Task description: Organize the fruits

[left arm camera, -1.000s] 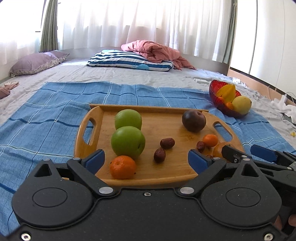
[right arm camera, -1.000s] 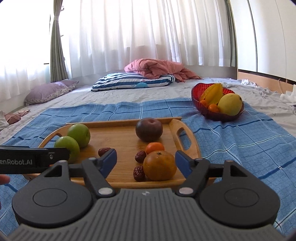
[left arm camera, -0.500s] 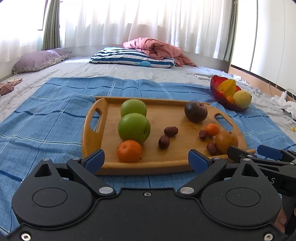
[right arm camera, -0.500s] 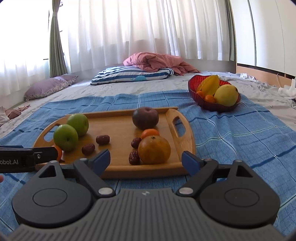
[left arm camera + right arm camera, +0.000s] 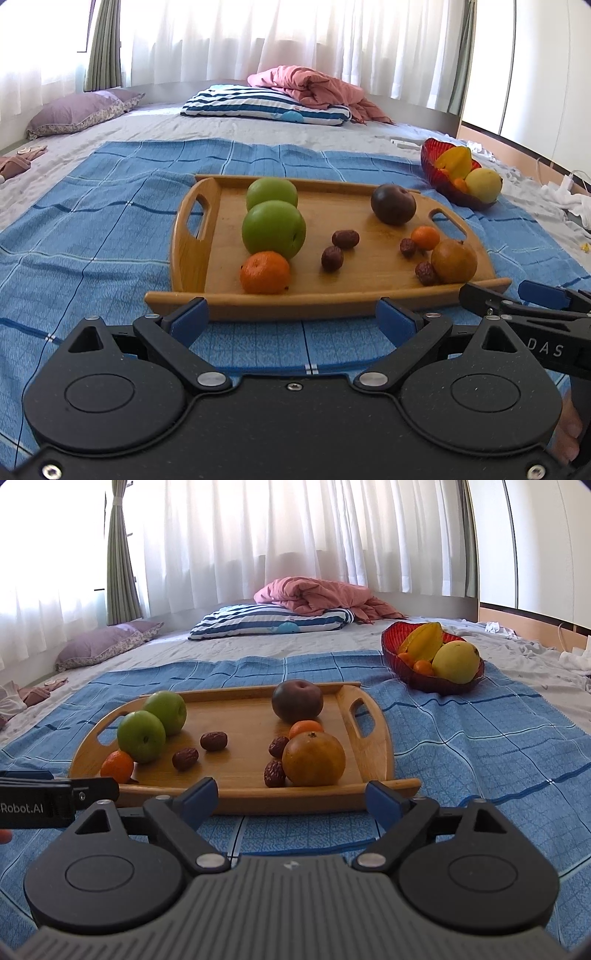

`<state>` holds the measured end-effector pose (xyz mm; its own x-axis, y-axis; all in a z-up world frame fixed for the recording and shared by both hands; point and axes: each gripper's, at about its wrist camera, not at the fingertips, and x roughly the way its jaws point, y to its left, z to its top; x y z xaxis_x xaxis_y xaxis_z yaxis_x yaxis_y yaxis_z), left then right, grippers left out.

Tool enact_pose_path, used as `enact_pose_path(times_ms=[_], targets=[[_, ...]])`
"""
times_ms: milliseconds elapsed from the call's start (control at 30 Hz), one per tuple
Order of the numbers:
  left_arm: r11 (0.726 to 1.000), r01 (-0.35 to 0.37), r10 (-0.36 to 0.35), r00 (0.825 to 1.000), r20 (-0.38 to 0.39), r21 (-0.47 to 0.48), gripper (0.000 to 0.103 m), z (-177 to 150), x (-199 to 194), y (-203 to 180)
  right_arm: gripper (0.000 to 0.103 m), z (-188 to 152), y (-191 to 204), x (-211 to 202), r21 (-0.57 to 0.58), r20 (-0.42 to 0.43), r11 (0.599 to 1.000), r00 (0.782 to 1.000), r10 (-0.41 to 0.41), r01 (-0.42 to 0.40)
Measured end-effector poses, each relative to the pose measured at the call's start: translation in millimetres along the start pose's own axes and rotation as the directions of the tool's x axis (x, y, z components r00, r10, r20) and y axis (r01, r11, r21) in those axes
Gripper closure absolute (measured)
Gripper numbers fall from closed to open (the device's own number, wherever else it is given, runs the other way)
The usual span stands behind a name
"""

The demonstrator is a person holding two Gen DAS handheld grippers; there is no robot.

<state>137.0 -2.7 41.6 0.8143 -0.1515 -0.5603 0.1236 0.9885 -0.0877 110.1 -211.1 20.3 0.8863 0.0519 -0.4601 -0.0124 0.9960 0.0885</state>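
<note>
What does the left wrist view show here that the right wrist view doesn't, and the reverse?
Left wrist only: the right gripper seen from the side at lower right, and a fingertip at the corner. Right wrist only: the left gripper's side with "Robot.AI" lettering. Both: the tray of fruit, two green apples, the red bowl, the blue cloth, both grippers open and empty.

A wooden tray (image 5: 192,236) is shown on a blue checked blanket (image 5: 92,206), bearing two green apples (image 5: 273,229), oranges and dried dates. The left tongs (image 5: 295,319) are held open before its near rim. A red bowl (image 5: 430,162) is seen beyond.
</note>
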Motion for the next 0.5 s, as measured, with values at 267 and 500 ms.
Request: enact_pose_path(times_ms=[267,500], targets=[[1.0,-0.003,0.002,1.0,-0.021,-0.006,0.006,-13.0,-1.7,1.2,0.007,-8.9,-0.4,-3.5,0.001,-0.019,1.0,1.0,0.004,-0.004],[1.0,-0.015,0.015,0.999,-0.044,0.001,0.006,-26.3,-1.4,1.8,0.005,-16.8,-0.2,-4.9,-0.003,-0.035,1.0,0.999,0.005,-0.005]])
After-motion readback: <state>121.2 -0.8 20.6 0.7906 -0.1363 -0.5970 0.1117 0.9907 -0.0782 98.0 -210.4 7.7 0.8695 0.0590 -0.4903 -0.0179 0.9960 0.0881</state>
